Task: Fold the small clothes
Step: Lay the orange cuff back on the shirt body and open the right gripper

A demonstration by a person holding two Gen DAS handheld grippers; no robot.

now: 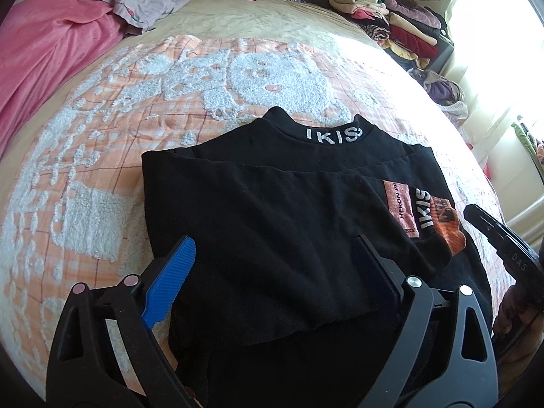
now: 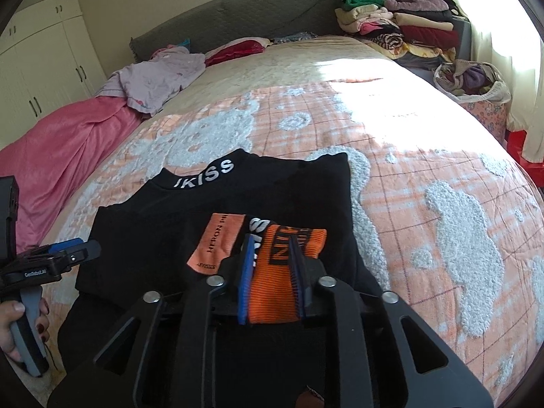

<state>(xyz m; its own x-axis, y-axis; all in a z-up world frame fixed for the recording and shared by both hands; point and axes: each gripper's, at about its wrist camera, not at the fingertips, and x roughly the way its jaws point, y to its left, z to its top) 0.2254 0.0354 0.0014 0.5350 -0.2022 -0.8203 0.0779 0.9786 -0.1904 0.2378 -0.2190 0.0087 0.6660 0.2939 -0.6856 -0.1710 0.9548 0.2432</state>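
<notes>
Your left gripper (image 1: 272,261), jaws wide and empty, straddles the black top (image 1: 258,204); your right gripper (image 2: 272,265) seems loosely around its orange patch (image 2: 282,272).

The black top's (image 1: 272,224) lower hem was hidden behind the left hand-held gripper (image 1: 272,268); the bed's (image 2: 425,156) near edge was cut off.

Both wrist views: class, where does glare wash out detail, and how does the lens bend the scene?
Left wrist view: sunlight bleaches the window and nearby bedspread. Right wrist view: same glare on the bedspread. Both bulge the bed, with dark corners.
</notes>
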